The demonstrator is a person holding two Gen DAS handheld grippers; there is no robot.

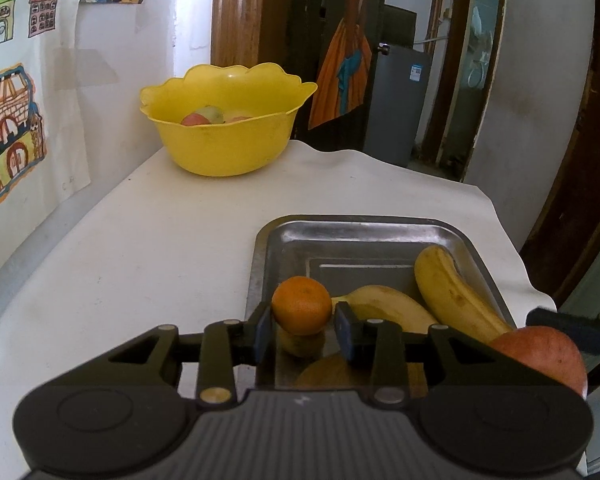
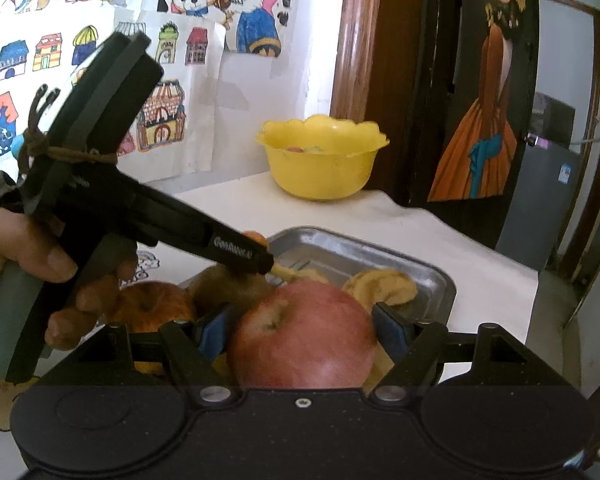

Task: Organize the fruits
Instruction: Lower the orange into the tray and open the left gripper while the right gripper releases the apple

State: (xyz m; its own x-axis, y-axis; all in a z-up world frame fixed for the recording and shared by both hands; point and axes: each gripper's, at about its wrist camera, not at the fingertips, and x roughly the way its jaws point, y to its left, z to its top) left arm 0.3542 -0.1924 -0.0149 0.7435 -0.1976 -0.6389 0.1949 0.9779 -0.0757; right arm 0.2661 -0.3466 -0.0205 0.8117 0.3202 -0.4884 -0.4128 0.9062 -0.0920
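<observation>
My left gripper (image 1: 303, 320) is shut on a small orange (image 1: 301, 305) and holds it just above the near left corner of a metal tray (image 1: 352, 236). Two bananas (image 1: 452, 292) lie in the tray. My right gripper (image 2: 300, 332) is shut on a large red apple (image 2: 302, 336), which also shows at the right edge of the left wrist view (image 1: 548, 354). A second apple (image 2: 152, 306) sits at the tray's near left. A yellow bowl (image 1: 228, 120) with fruit inside stands at the table's far side; it also shows in the right wrist view (image 2: 320, 156).
The white table (image 1: 140, 240) stands against a wall hung with children's drawings (image 1: 8, 132). The left hand and its tool (image 2: 112, 184) cross the left of the right wrist view. A doorway and a grey fridge (image 1: 396, 104) lie beyond the table.
</observation>
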